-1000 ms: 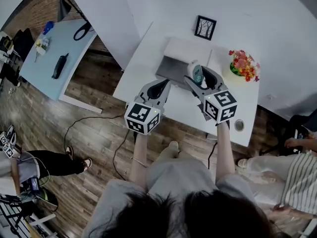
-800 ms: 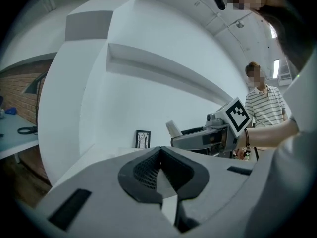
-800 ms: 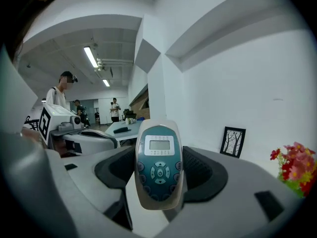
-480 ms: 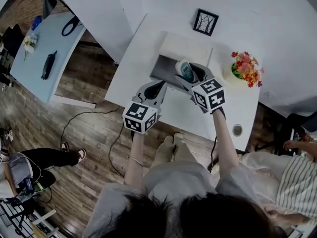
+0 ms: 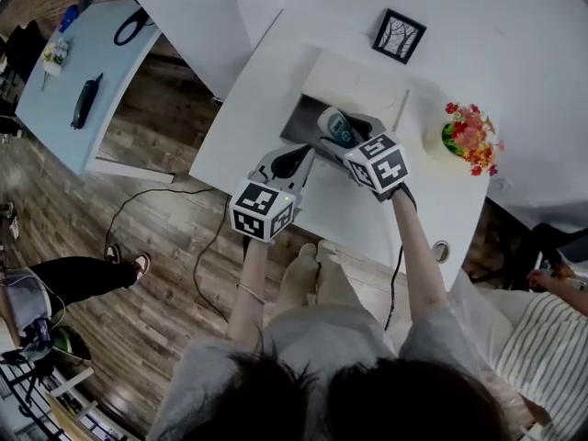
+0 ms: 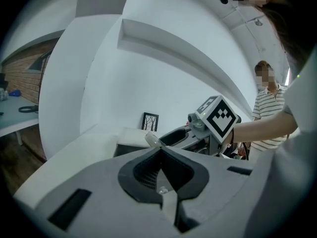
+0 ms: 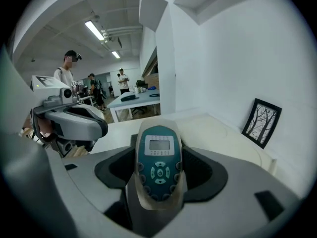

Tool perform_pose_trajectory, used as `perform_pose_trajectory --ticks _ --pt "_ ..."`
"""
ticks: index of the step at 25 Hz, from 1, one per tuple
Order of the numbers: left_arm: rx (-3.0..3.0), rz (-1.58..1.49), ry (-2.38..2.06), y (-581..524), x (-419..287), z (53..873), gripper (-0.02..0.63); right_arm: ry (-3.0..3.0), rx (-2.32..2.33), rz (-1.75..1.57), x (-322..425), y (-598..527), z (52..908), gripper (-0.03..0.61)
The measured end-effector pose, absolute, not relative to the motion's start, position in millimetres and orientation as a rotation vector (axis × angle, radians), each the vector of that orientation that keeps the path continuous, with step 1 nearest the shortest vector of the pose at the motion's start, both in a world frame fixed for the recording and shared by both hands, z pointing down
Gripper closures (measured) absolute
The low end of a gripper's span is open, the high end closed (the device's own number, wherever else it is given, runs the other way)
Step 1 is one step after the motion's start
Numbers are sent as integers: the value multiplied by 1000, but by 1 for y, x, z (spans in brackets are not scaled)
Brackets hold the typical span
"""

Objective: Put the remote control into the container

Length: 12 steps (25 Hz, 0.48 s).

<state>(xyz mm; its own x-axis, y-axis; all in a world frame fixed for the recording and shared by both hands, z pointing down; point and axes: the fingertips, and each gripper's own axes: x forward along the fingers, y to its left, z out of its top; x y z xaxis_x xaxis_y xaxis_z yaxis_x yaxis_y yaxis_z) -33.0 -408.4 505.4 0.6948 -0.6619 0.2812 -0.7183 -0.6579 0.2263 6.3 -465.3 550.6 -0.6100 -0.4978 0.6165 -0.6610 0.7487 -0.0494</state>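
A teal-and-white remote control (image 5: 333,123) (image 7: 158,161) stands gripped between the jaws of my right gripper (image 5: 346,137) (image 7: 158,150), buttons facing the camera. It hangs over the right part of the container's dark opening. The container (image 5: 308,115) is a white box on the white table, its lid (image 5: 363,85) folded back behind it. My left gripper (image 5: 296,157) (image 6: 159,150) is shut on nothing, just in front of the container. In the left gripper view the remote's tip (image 6: 152,139) shows ahead, with the right gripper's marker cube (image 6: 218,118) beyond it.
A flower pot (image 5: 470,137) stands at the table's right and a framed picture (image 5: 399,35) (image 7: 261,122) leans on the wall behind the container. A round grommet (image 5: 441,247) sits near the front right edge. A pale blue table (image 5: 69,72) stands at the left; people stand around.
My right gripper has carried the remote leftwards from beside the container to over its opening. The left gripper has stayed in front of the container.
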Motion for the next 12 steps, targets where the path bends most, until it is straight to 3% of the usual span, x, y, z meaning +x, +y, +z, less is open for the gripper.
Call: perform_pose_trajectory --ticks 12 --pt "2535 264 -1111 -413 -38 522 611 -2174 731 370 1 -476 597 293"
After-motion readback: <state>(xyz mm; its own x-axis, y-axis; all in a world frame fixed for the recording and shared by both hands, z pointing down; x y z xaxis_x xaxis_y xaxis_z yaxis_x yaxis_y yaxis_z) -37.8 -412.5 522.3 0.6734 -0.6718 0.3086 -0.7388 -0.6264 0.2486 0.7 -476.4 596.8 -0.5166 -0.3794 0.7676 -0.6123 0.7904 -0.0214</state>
